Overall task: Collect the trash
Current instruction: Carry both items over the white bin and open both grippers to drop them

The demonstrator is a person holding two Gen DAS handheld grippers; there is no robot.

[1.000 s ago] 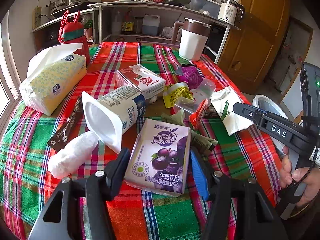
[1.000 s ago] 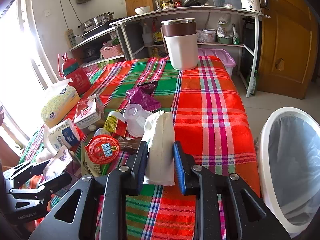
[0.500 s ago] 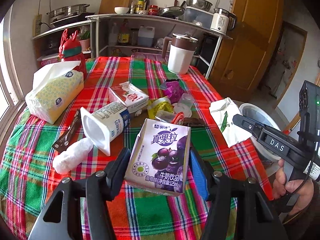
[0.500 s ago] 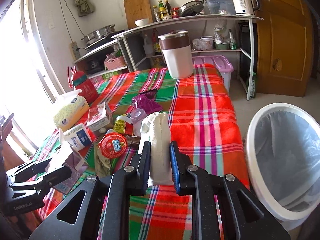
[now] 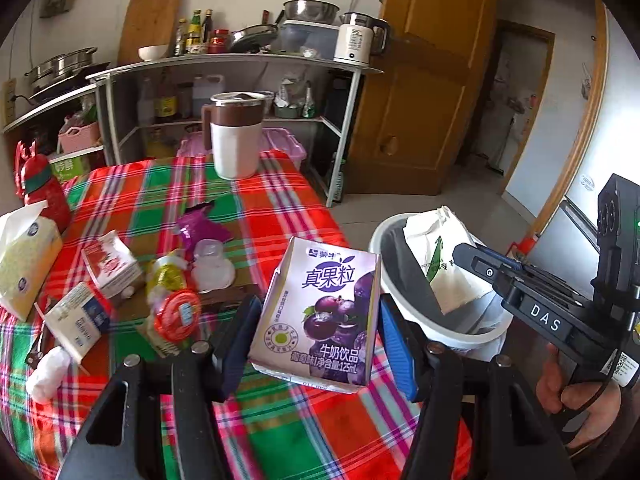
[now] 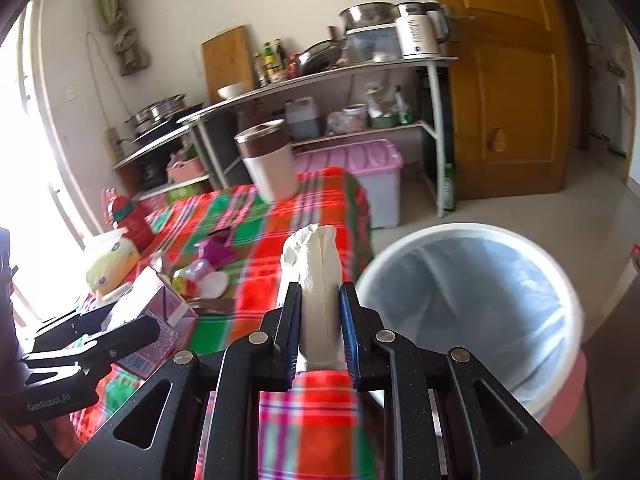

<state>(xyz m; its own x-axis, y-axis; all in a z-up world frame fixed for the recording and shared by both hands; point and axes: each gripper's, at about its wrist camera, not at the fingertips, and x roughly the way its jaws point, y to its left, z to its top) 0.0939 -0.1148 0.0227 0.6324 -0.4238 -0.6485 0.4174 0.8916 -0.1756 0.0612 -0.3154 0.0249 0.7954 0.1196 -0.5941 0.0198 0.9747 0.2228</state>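
My left gripper [image 5: 316, 344] is shut on a purple grape milk carton [image 5: 320, 312], held above the table's right edge. My right gripper [image 6: 320, 320] is shut on a white paper bag [image 6: 318, 276] with green print. In the left wrist view that bag [image 5: 442, 256] hangs over the white trash bin [image 5: 440, 328], pinched by the right gripper [image 5: 476, 258]. The bin [image 6: 472, 236], lined with a clear bag, stands on the floor right of the table. More trash lies on the plaid cloth: a red round lid [image 5: 178, 314], a yoghurt cup [image 5: 78, 320], a purple wrapper [image 5: 200, 228].
A tissue pack [image 5: 24, 256], a red bottle [image 5: 40, 188] and a brown-and-white jug [image 5: 234, 136] stand on the table [image 5: 280, 440]. A metal shelf rack [image 5: 240, 64] with kitchenware lines the wall. A wooden door [image 5: 424, 80] is at the right. A hand [image 5: 580, 400] holds the right gripper.
Both grippers have lifted and swung right, off the pile toward the bin. The paper bag now hangs over the bin; the carton has left the tabletop.
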